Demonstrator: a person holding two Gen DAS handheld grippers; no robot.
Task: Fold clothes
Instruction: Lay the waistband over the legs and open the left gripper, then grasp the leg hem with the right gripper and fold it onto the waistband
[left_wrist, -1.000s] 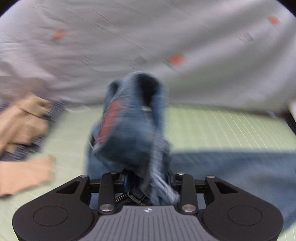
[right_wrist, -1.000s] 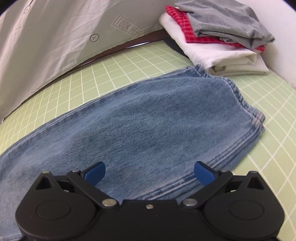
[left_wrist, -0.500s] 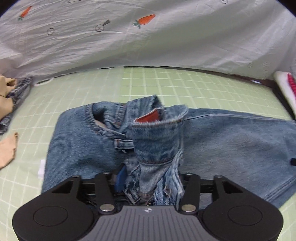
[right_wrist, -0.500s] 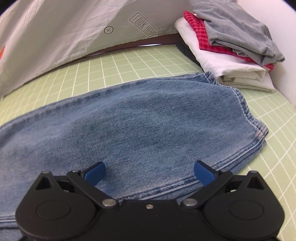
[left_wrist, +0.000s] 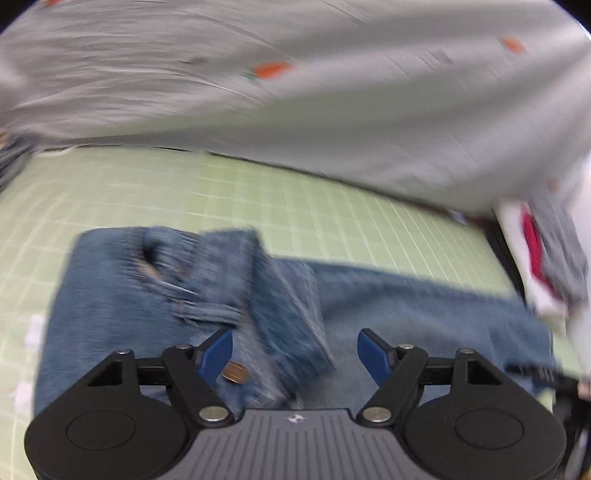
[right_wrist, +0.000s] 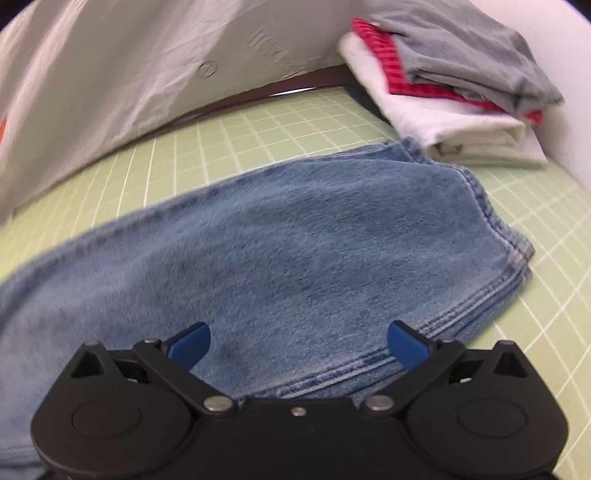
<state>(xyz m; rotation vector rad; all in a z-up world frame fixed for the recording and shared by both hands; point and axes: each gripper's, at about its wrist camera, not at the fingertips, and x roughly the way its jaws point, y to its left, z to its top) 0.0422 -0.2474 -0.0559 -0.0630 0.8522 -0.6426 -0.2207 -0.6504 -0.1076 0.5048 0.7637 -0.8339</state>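
A pair of blue jeans (left_wrist: 424, 317) lies across the green grid mat (left_wrist: 258, 206). In the left wrist view the waistband end (left_wrist: 236, 295) is bunched and folded over, with a metal button (left_wrist: 236, 372) showing. My left gripper (left_wrist: 295, 350) hovers open just above that bunched denim, holding nothing. In the right wrist view the jeans' legs (right_wrist: 295, 258) lie flat, hems (right_wrist: 495, 236) toward the right. My right gripper (right_wrist: 299, 345) stands open over the near edge of the legs, empty.
A stack of folded clothes (right_wrist: 450, 85), grey on red on white, sits at the mat's far right corner; it also shows blurred as the folded stack (left_wrist: 543, 254). A grey printed sheet (right_wrist: 110, 74) hangs behind the mat. Small white scraps (left_wrist: 33, 332) lie at the left.
My left gripper has gone from shut on the jeans' waistband to open, and the bunched denim has dropped onto the mat. The right gripper stayed open, shifting only slightly.
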